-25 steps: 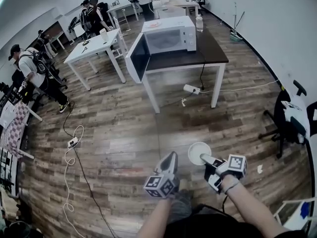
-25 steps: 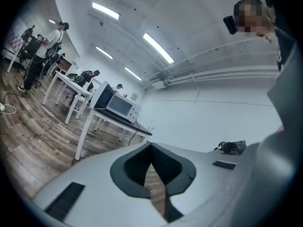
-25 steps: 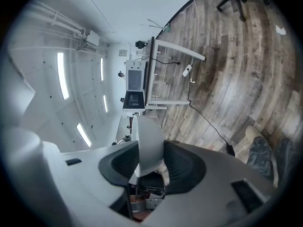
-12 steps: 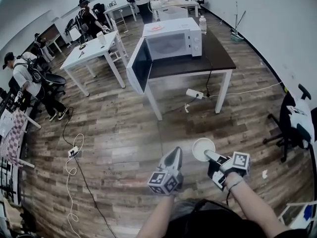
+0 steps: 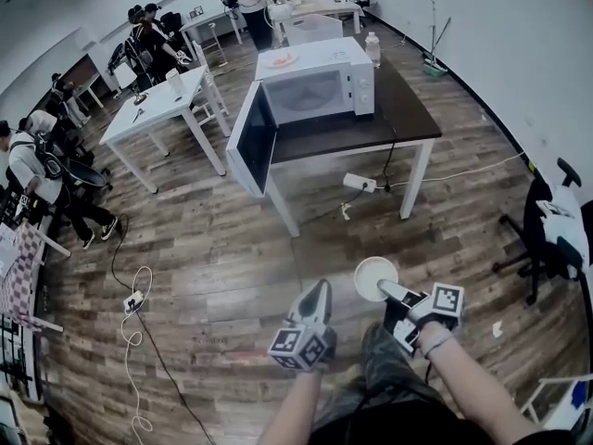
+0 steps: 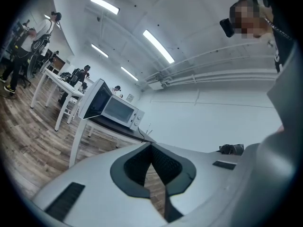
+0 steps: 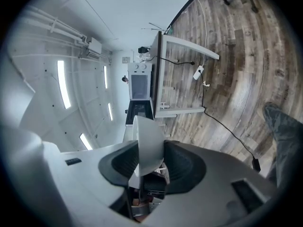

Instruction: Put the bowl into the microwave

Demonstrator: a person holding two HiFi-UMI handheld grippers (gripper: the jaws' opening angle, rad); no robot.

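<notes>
Holding bowl (image 5: pixel 373 276) in right gripper (image 5: pixel 387 293) | microwave (image 5: pixel 320 91) door (image 5: pixel 252 137) open | power strip (image 5: pixel 359 183) under table (image 5: pixel 408 109)

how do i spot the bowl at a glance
From the dark table with the open white microwave, come down the floor to the near edge. The bowl is the round white dish clamped in the right gripper; the left gripper is empty.

Probably an office: white tables (image 5: pixel 162 100), swivel chair (image 5: pixel 536 239).

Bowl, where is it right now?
Head view, lower right: the bowl is held by its rim in the right gripper above the floor, beside the left gripper and short of the open microwave on the table.
</notes>
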